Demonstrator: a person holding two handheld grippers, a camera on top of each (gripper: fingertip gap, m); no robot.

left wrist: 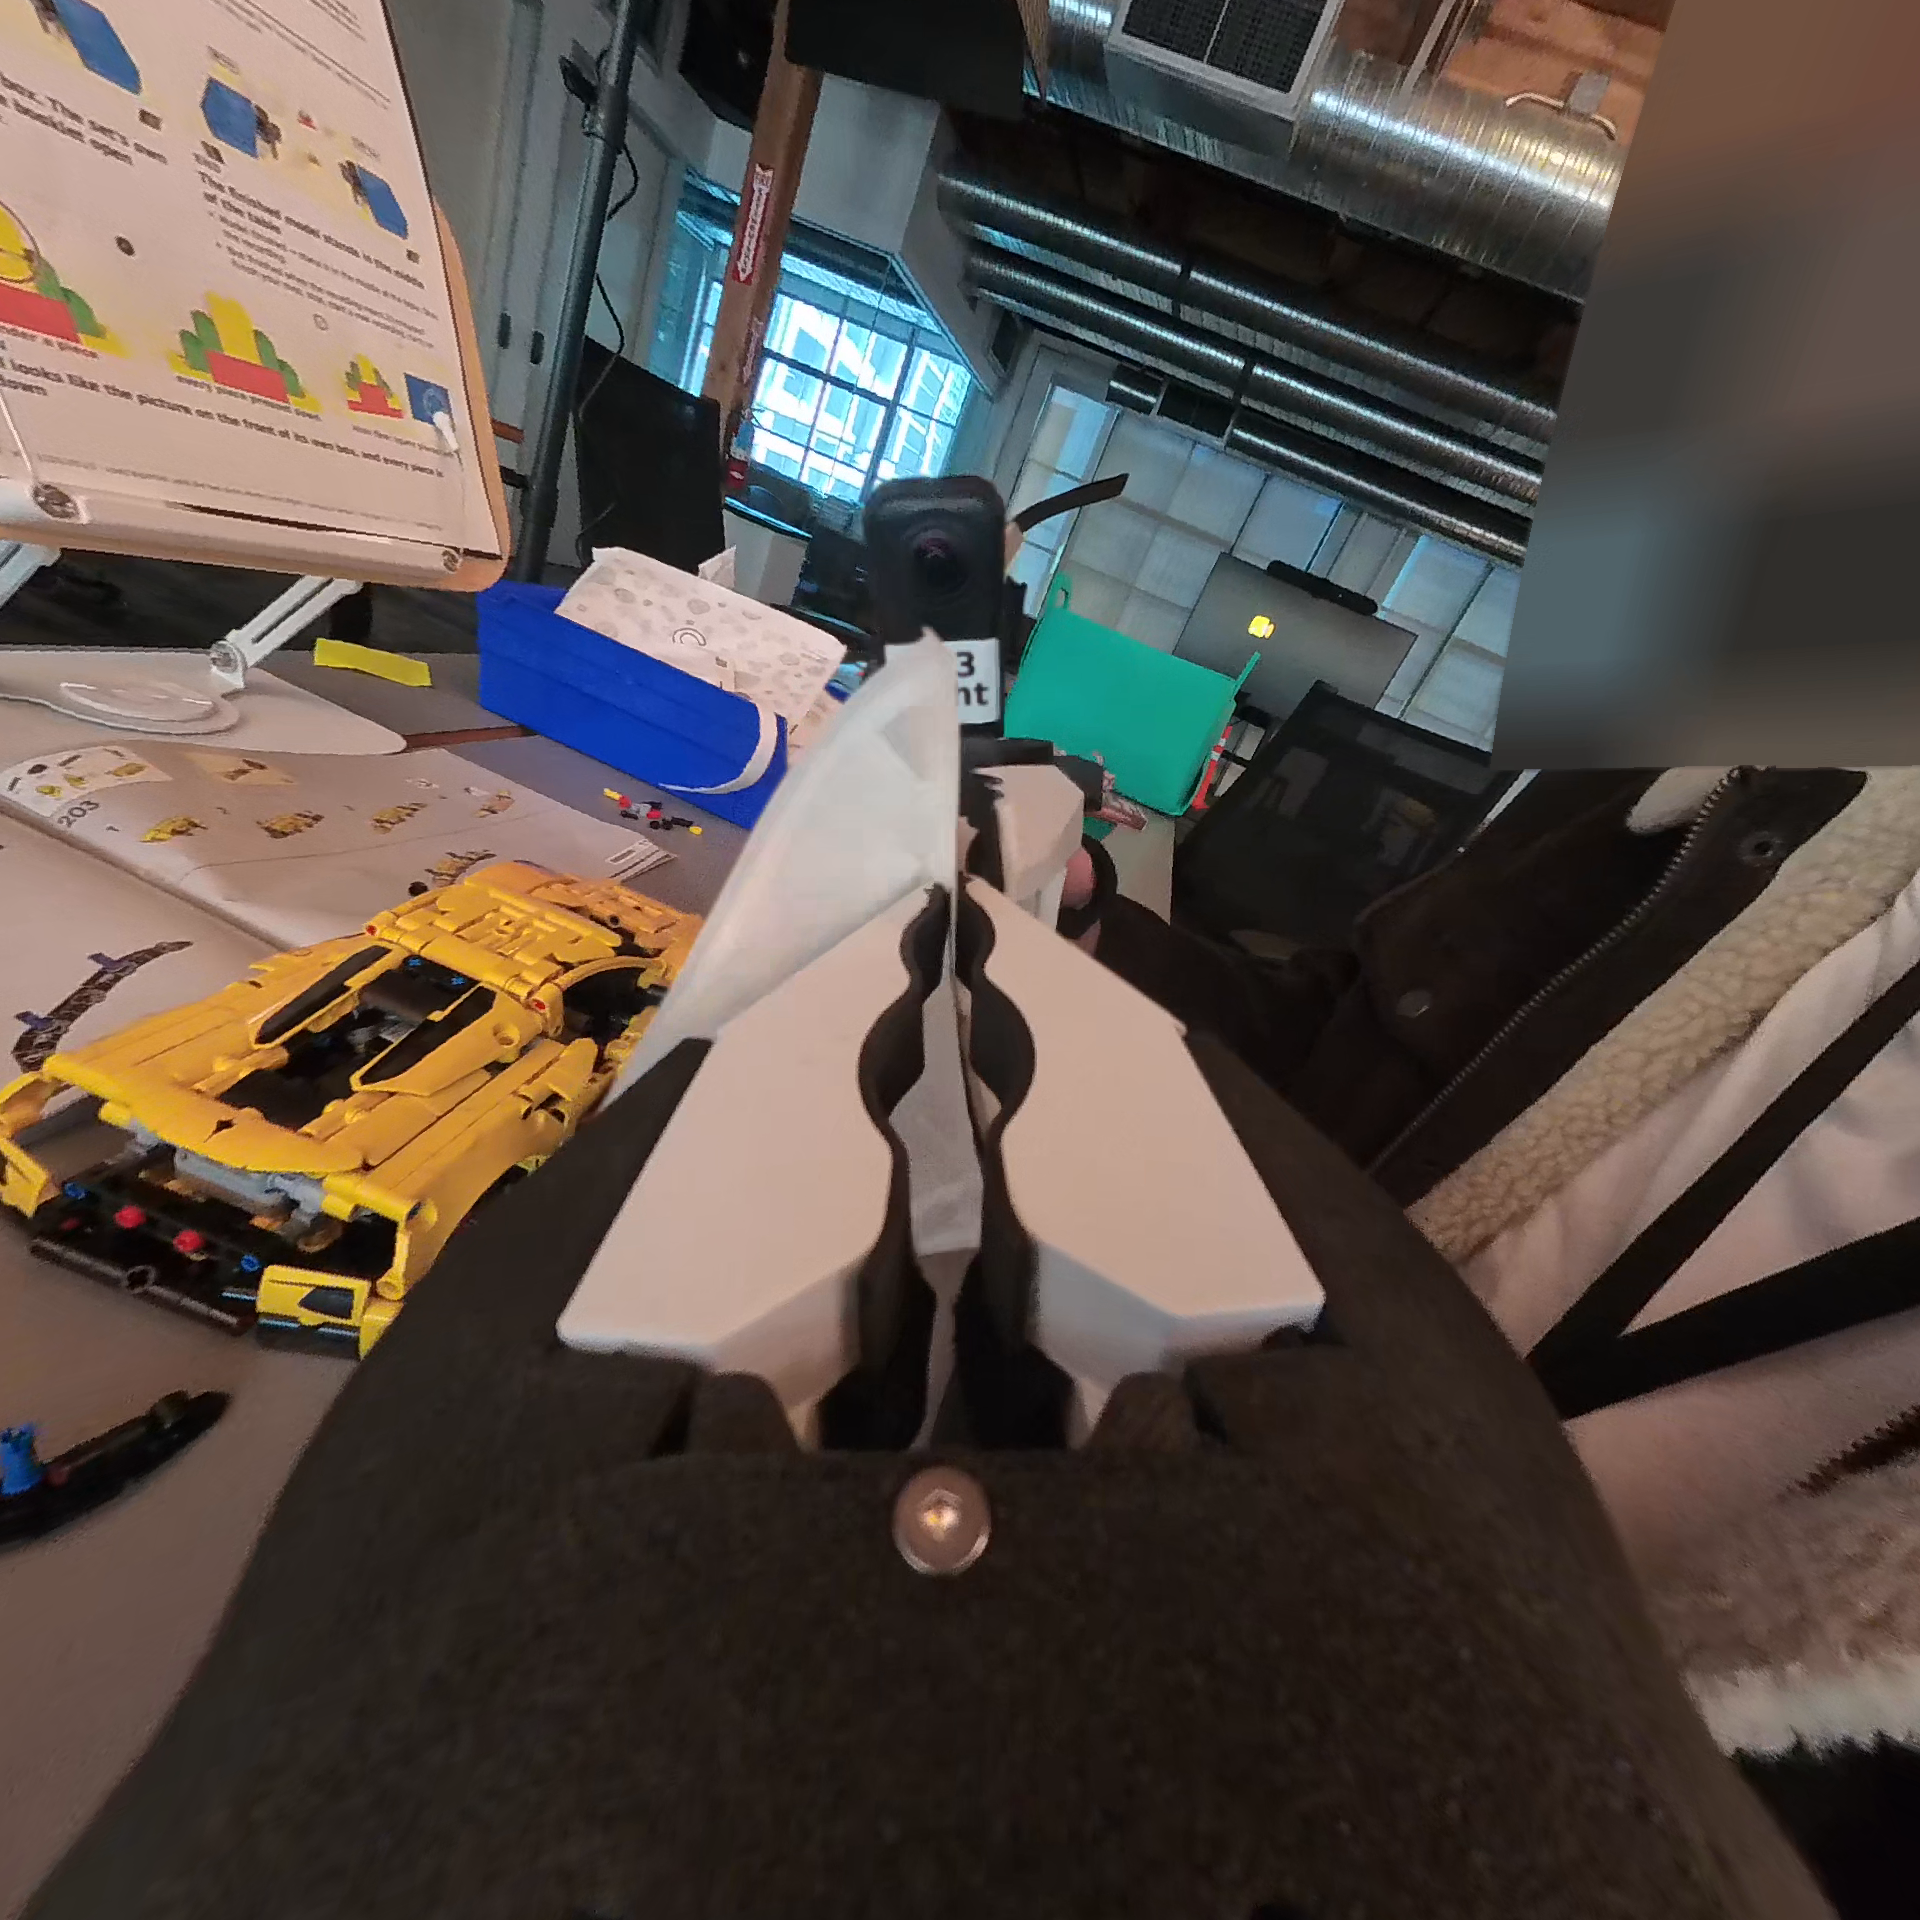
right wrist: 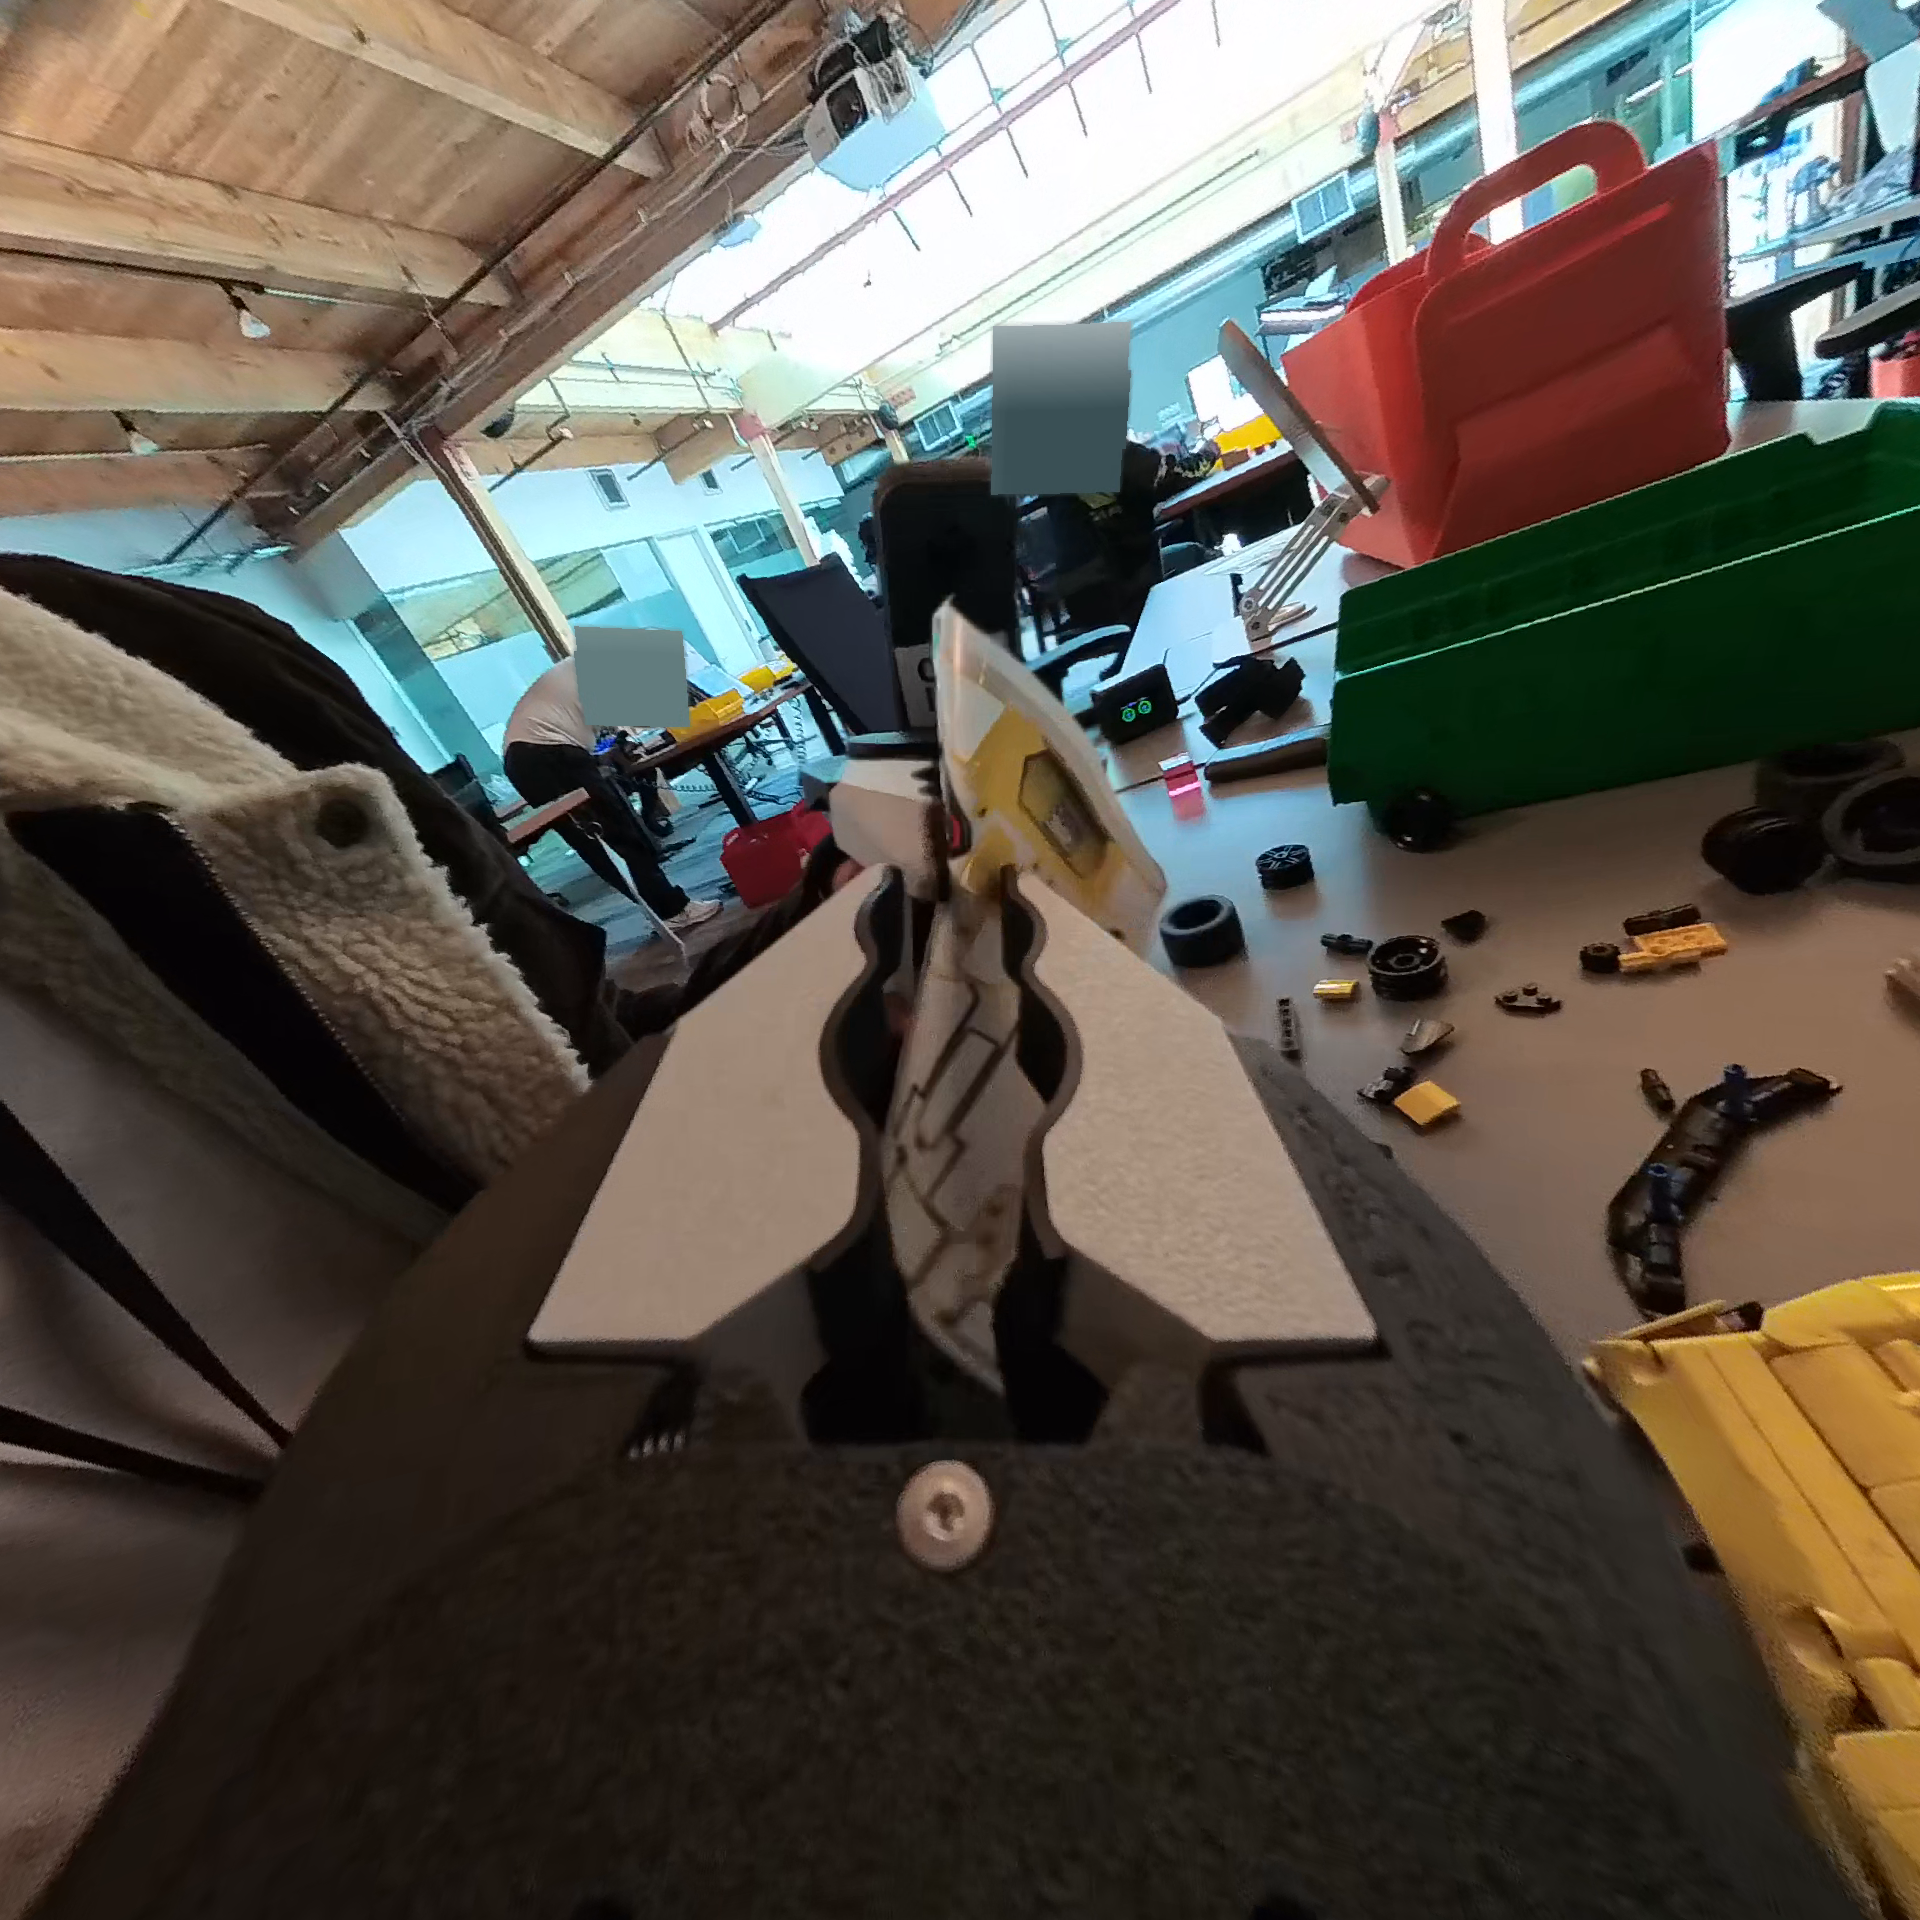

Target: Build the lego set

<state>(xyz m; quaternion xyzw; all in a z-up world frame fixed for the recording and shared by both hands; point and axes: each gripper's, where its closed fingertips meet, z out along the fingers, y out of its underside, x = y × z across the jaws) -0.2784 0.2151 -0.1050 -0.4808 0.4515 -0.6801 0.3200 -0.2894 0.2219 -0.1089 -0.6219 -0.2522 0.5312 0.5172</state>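
My left gripper [left wrist: 951, 914] and right gripper [right wrist: 966, 883] both clamp one sticker sheet [right wrist: 971, 1122] (jaws narrow) above the counter [right wrist: 1507, 1195].

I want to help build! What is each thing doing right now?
Left tongs: shut on sheet.
Right tongs: shut on sheet.
Sheet: held up off the table between both tongs.
Yellow car: mostly built, resting on table.
Booklet: open, flat.
Tyres: loose on table.
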